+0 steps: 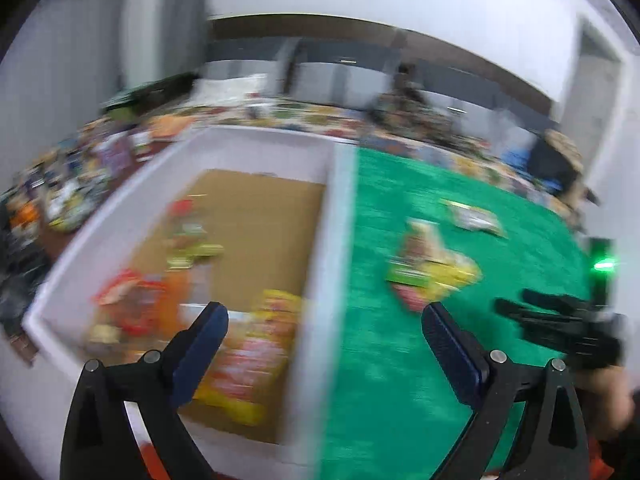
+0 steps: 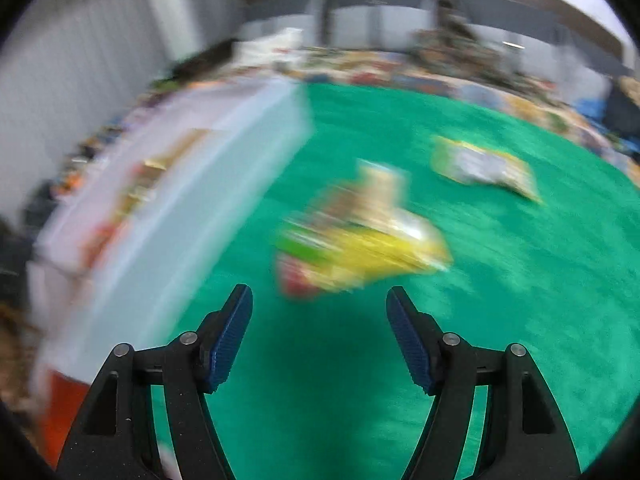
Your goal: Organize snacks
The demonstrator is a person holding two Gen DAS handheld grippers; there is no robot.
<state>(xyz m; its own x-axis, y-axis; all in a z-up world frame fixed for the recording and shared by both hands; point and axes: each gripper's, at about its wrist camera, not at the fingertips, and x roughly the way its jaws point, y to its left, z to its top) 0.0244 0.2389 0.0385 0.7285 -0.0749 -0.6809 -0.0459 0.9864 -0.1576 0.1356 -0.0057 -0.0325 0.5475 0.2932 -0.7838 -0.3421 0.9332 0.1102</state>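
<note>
A white box (image 1: 336, 208) with a cardboard floor holds several snack packets, among them a yellow and red one (image 1: 248, 356) and orange ones (image 1: 132, 300). My left gripper (image 1: 324, 318) hangs open over the box's right wall, nothing between its fingers. To the right, on the green mat (image 1: 400, 360), lies a small heap of yellow and green packets (image 1: 432, 268), with a flat packet (image 1: 476, 218) beyond it. In the right wrist view my right gripper (image 2: 320, 300) stands open and empty just short of the heap (image 2: 360, 240). The flat packet (image 2: 484, 168) lies farther back and the box (image 2: 180, 208) to the left. Both views are blurred.
Behind the mat (image 2: 520, 300) runs a patterned surface crowded with several more packets and goods (image 1: 100, 160). The right gripper's black body (image 1: 560, 328) shows at the right edge of the left wrist view, a green light (image 1: 604, 266) above it.
</note>
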